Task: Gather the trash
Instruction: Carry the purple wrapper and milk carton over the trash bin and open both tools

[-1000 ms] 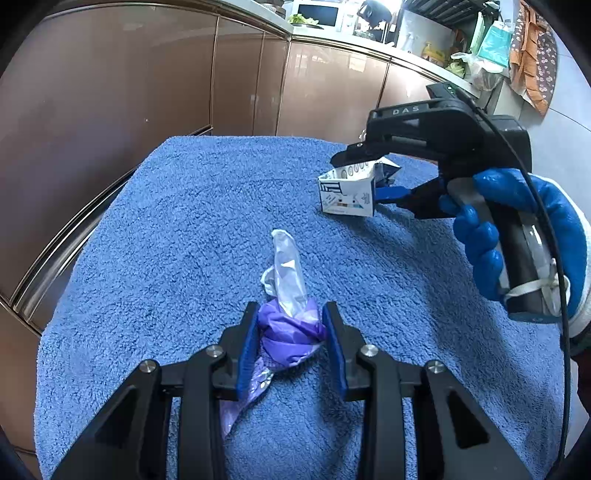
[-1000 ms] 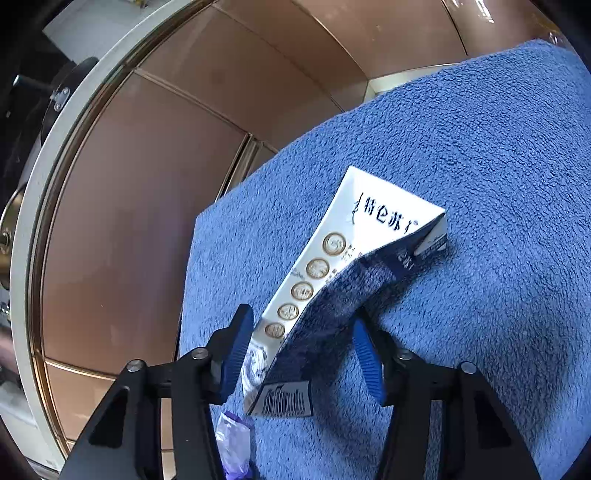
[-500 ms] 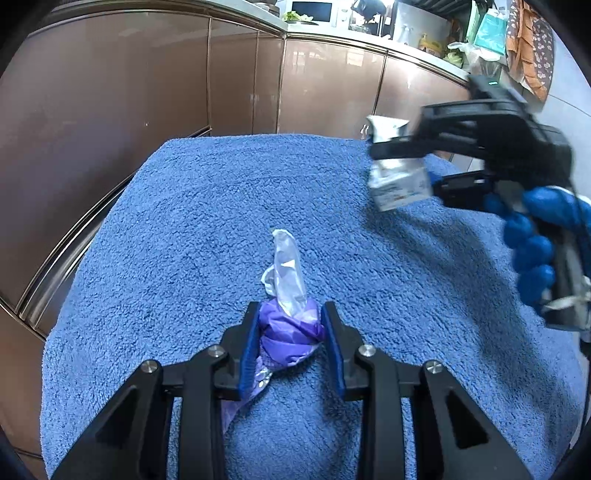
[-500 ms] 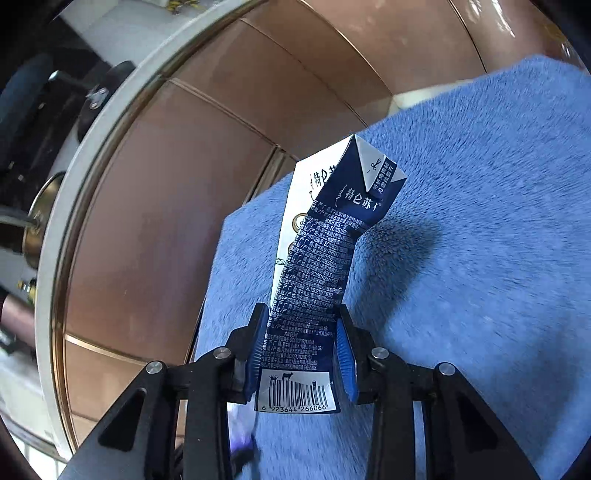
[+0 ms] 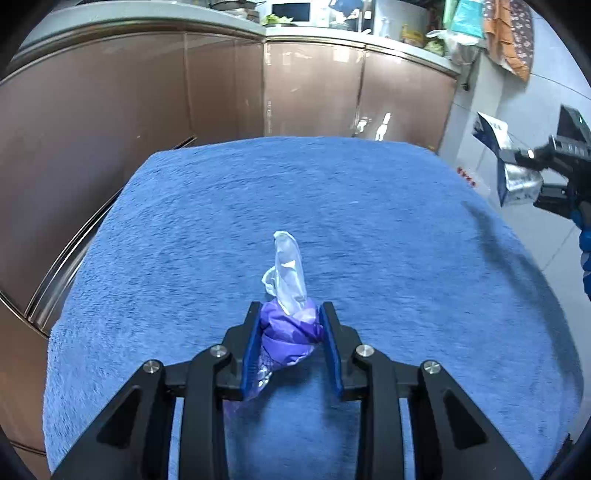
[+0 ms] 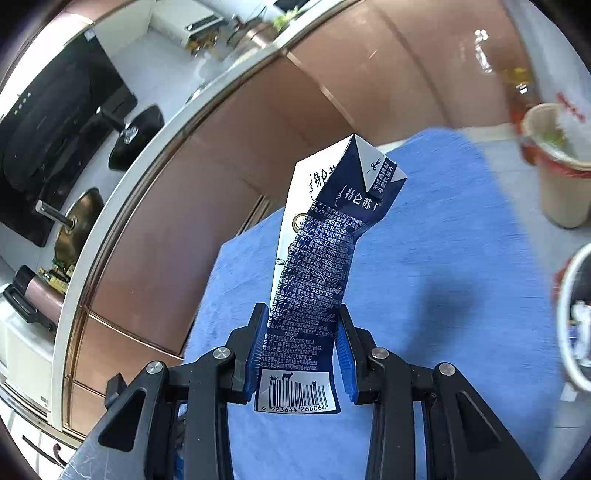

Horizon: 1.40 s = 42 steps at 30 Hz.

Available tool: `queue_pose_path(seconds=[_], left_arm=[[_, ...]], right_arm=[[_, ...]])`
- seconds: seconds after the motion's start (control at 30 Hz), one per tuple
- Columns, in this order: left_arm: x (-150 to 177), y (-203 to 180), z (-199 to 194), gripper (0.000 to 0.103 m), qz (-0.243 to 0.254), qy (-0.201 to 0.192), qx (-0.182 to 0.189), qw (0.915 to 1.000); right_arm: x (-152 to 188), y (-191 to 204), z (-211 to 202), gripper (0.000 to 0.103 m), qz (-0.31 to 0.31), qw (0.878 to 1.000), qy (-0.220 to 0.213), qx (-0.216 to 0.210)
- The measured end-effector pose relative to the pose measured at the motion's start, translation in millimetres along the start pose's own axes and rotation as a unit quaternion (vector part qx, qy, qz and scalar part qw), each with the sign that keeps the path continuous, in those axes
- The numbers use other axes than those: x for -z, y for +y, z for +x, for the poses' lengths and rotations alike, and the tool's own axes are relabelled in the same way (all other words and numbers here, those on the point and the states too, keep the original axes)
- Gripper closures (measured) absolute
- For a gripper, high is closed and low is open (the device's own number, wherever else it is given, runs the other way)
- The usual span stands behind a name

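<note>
Blue towel (image 5: 369, 221) below — left gripper (image 5: 289, 332) pinches purple wrapper (image 5: 288, 332); right gripper (image 6: 301, 347), raised, clamps milk carton (image 6: 325, 266).

Kitchen with glossy brown cabinet fronts (image 5: 177, 110) under a pale countertop (image 5: 354, 38), a microwave (image 5: 290, 12) at the back, light tiled floor (image 5: 554, 206) on the right, and a blue fuzzy cloth (image 5: 332, 221) covering the work surface, bright daylight.
</note>
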<state>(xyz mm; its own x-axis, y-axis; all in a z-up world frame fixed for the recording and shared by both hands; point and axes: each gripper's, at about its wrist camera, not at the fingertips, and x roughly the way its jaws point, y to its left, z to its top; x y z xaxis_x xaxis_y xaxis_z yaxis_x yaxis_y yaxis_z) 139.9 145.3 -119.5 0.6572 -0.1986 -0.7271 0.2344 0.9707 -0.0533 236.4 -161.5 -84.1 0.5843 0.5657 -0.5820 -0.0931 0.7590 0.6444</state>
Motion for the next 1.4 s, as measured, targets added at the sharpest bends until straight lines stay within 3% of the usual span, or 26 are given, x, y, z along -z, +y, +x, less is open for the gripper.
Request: queue_pose_path(seconds=[0.23,0.67,1.07,1.23,1.4], left_arm=[[-11.1,-61.8,-14.6,0.074,0.035,-0.011,0.042,0.9984],[-66.1,-225.7,5.1,0.074,0.124,-0.002,0.152,0.9805],[-116.6,-377.2,90.1,0.074,0.168,0.061,0.199,0.9637],[-129.0,-426.2,141.2,0.073,0.157,0.096,0.196,0.9633],[-132.3,-450.2,175.5,0.07,0.136,0.123,0.193,0.9639]], right_arm=[[12.1,-53.9,-94.1,0.068,-0.021,0.996,-0.032,0.077],[34.2,-159.1,-184.7,0.068,-0.002,0.977,-0.077,0.199],[41.3,-266.7,-165.9,0.067,0.057,0.962,-0.057,0.261],[34.1,-300.1,-147.9,0.067,0.072,0.956,-0.036,0.283],[21.1,-327.4,-129.7,0.067,0.078,0.95,-0.015,0.302]])
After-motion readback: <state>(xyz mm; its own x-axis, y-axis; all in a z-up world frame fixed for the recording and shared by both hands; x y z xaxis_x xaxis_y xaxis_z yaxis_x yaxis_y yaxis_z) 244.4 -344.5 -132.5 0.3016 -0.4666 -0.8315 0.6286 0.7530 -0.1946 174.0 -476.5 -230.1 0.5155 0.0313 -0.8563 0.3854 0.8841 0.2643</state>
